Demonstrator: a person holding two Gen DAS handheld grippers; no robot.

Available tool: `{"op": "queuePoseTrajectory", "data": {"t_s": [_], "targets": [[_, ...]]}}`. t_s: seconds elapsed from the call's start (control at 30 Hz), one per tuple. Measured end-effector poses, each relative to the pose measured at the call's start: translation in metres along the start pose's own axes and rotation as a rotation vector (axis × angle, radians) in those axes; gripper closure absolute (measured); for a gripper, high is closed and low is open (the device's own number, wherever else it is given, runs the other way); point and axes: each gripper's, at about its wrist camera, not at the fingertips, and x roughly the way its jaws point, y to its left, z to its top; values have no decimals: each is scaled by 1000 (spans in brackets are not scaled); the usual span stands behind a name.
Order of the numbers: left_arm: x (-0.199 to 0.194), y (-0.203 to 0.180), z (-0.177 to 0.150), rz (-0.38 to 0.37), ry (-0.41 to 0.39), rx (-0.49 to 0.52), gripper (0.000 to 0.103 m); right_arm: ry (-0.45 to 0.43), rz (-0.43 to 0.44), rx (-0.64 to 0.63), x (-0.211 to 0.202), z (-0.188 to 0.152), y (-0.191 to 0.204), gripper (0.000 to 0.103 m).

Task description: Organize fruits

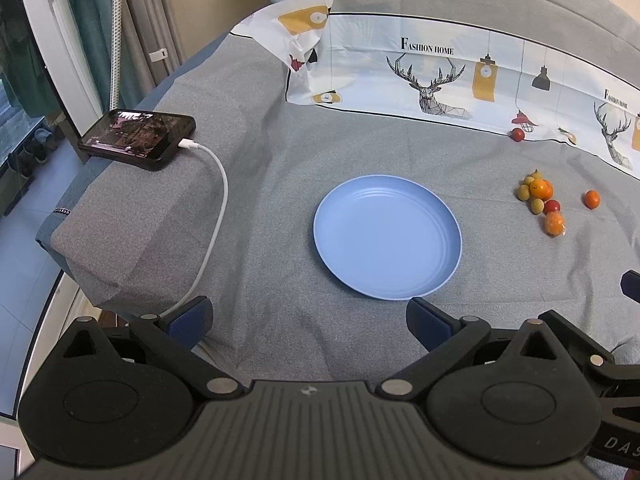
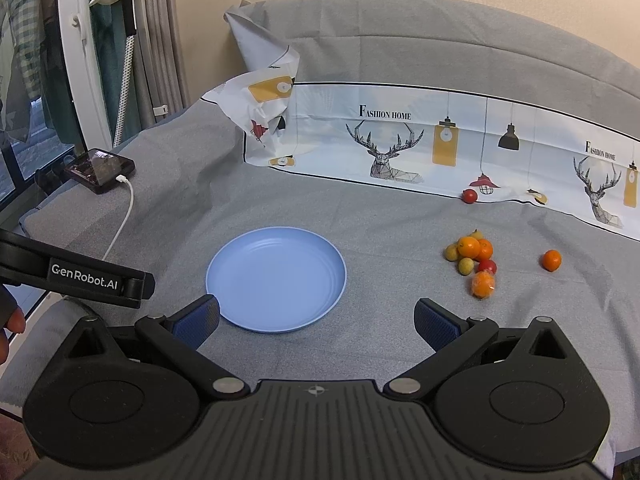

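An empty blue plate [image 1: 387,236] [image 2: 276,279] lies on the grey bed cover. To its right sits a cluster of small fruits [image 1: 540,196] [image 2: 472,256]: oranges, yellow-green ones and a red one. A lone orange [image 1: 591,199] [image 2: 551,260] lies further right. A red fruit [image 1: 518,135] [image 2: 469,196] rests at the edge of the printed cloth. My left gripper [image 1: 308,320] is open and empty, just in front of the plate. My right gripper [image 2: 316,322] is open and empty, near the plate's front right edge.
A phone [image 1: 138,139] [image 2: 100,170] on a white charging cable [image 1: 214,216] lies at the bed's left corner. A printed cloth [image 1: 440,72] [image 2: 420,140] runs along the back. The left gripper's body [image 2: 80,274] shows at the left of the right wrist view.
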Motion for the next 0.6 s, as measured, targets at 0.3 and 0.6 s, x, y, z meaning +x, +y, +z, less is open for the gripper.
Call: {"op": "queuePoseTrajectory", "data": {"t_s": [0.3, 0.6], "targets": [[-3, 2, 1, 2, -6, -5, 0, -4, 3, -7, 0, 0, -1, 0], [-11, 4, 0, 2, -24, -10, 0, -18, 3, -16, -7, 1, 2, 0]]}}
